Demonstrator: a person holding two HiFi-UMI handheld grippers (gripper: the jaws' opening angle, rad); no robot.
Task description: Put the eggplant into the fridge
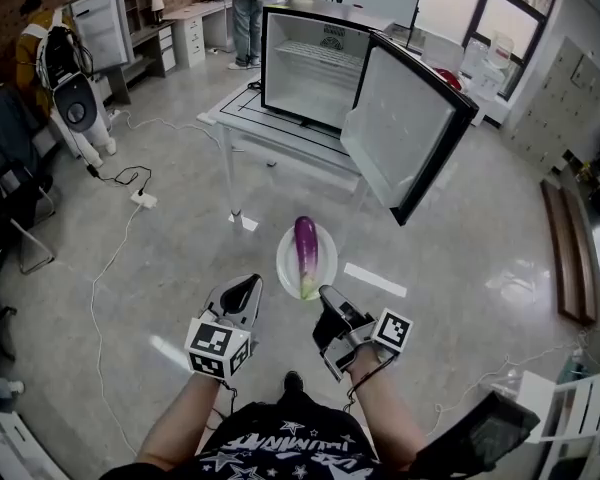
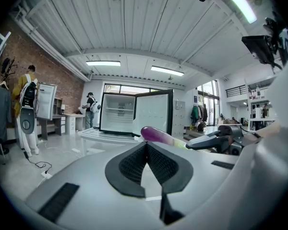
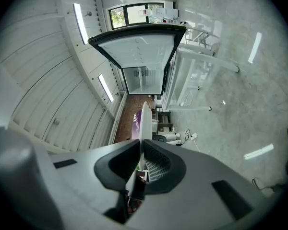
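Purple and glossy, the eggplant [image 1: 306, 251] lies lengthwise on a white plate [image 1: 284, 259] in the head view, its pale green end toward the person. The plate is held out above the grey floor [image 1: 180, 268]. The right gripper [image 1: 325, 293] reaches to the plate's near rim, and the left gripper [image 1: 246, 288] hangs just beside the plate, apart from it. Beyond them a fridge [image 1: 305, 73] stands on a white table [image 1: 270, 133], with its door [image 1: 395, 128] swung wide open to the right and its white shelves bare. In the left gripper view, the left gripper [image 2: 145, 144] has its two dark pads pressed together with nothing between them. Past their tips the eggplant [image 2: 157, 134] shows, with the right gripper [image 2: 216, 140] beside it and the open fridge [image 2: 117, 119] well behind. In the right gripper view, the right gripper [image 3: 140, 146] is clamped on the plate [image 3: 144, 116], which runs edge-on as a thin white line out from between the pads. The eggplant [image 3: 136, 123] shows as a purple patch against one face of the plate. The fridge [image 3: 141, 83] and its open door [image 3: 139, 47] lie ahead, well apart from the plate.
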